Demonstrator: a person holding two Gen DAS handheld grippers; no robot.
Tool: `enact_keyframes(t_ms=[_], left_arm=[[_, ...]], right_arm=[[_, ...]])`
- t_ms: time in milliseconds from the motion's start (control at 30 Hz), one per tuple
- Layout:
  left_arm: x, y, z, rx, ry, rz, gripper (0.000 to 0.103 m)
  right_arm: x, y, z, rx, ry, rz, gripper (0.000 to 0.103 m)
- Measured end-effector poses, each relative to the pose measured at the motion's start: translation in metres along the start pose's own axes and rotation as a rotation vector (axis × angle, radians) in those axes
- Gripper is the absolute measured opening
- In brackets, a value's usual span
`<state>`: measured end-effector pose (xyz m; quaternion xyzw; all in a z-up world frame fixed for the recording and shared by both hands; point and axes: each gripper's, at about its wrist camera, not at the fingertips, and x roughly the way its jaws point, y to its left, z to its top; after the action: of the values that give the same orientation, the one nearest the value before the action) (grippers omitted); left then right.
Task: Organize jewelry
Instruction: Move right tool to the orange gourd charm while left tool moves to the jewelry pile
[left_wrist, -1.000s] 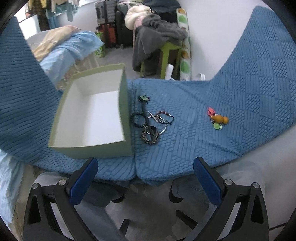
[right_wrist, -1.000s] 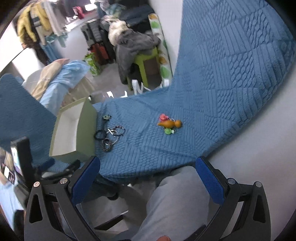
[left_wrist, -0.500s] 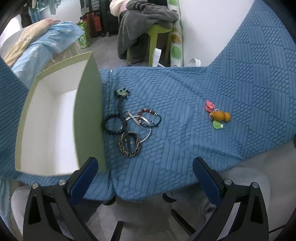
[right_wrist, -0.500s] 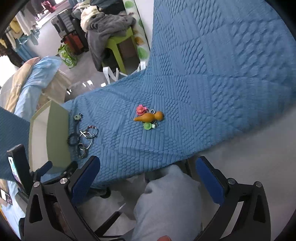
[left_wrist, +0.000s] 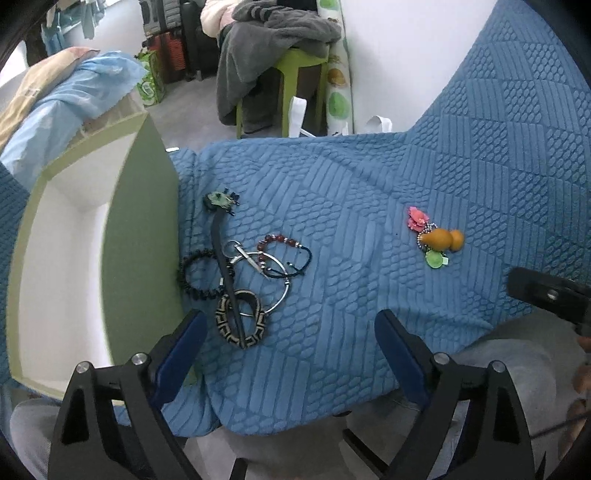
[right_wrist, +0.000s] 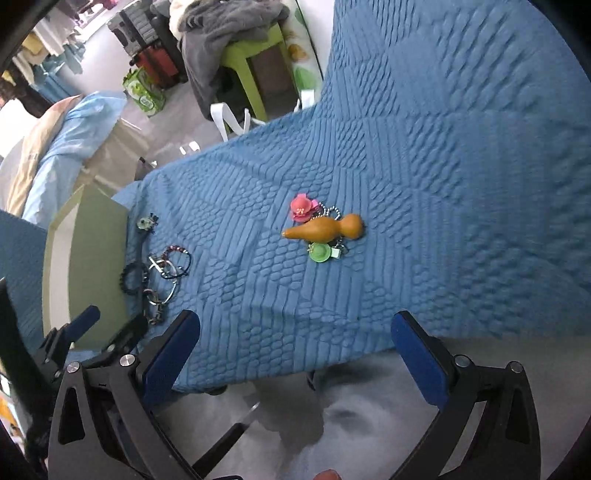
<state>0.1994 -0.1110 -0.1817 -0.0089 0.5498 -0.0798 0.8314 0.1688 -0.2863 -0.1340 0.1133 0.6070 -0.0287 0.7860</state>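
Bracelets (left_wrist: 240, 288) beyond wide-spread left claw (left_wrist: 288, 339)

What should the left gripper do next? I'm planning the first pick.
Probably ease the open left gripper forward and down over the patterned bangle, the nearest piece of the tangled pile beside the empty green box. Nothing is held yet.

The left wrist camera looks down from close above the near edge of the blue blanket (left_wrist: 369, 184), facing the bracelets (left_wrist: 243, 284) beside the green box (left_wrist: 140, 236). The right wrist camera sits further right and a little farther back, centred on the orange gourd charm (right_wrist: 325, 229). Both views share blanket, box (right_wrist: 96, 258), bracelets (right_wrist: 159, 277), charm (left_wrist: 441, 240) and the green stool (left_wrist: 299, 62) behind.
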Motion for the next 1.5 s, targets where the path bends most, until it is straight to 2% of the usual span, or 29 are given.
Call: enact_keyframes(t_ms=[133, 200, 267, 333, 667, 767, 900, 1000, 1100, 1267, 1400, 1500], left_arm=[[0.019, 0.001, -0.002, 0.009, 0.030, 0.006, 0.076], [0.026, 0.000, -0.003, 0.025, 0.027, 0.025, 0.074], [0.033, 0.001, -0.004, 0.028, 0.030, 0.038, 0.072], [0.041, 0.002, -0.005, 0.028, 0.034, 0.056, 0.064], [0.055, 0.016, 0.008, -0.021, -0.044, 0.201, 0.056], [0.063, 0.019, 0.017, -0.041, -0.045, 0.240, 0.050], [0.077, 0.021, 0.026, -0.046, -0.027, 0.280, 0.048], [0.085, 0.024, 0.030, -0.051, -0.020, 0.309, 0.048], [0.094, 0.028, 0.033, -0.063, -0.006, 0.318, 0.046], [0.099, 0.033, 0.035, -0.081, 0.000, 0.308, 0.042], [0.100, 0.044, 0.036, -0.149, 0.011, 0.234, 0.029], [0.100, 0.048, 0.034, -0.165, 0.007, 0.216, 0.018]], right_arm=[[0.032, -0.006, 0.007, 0.020, 0.034, 0.051, 0.103], [0.045, -0.009, 0.011, 0.031, 0.040, 0.063, 0.103], [0.055, -0.011, 0.015, 0.031, 0.030, 0.077, 0.103], [0.064, -0.012, 0.020, 0.023, 0.015, 0.085, 0.103], [0.093, -0.020, 0.033, 0.058, -0.048, 0.092, 0.099], [0.100, -0.027, 0.032, 0.097, -0.052, 0.105, 0.097], [0.106, -0.035, 0.034, 0.145, -0.051, 0.124, 0.095], [0.113, -0.040, 0.035, 0.160, -0.038, 0.095, 0.095], [0.119, -0.042, 0.037, 0.154, -0.041, 0.059, 0.095], [0.122, -0.049, 0.039, 0.237, -0.036, 0.113, 0.095], [0.125, -0.056, 0.041, 0.331, -0.036, 0.151, 0.094], [0.124, -0.059, 0.042, 0.378, -0.060, 0.154, 0.091]])
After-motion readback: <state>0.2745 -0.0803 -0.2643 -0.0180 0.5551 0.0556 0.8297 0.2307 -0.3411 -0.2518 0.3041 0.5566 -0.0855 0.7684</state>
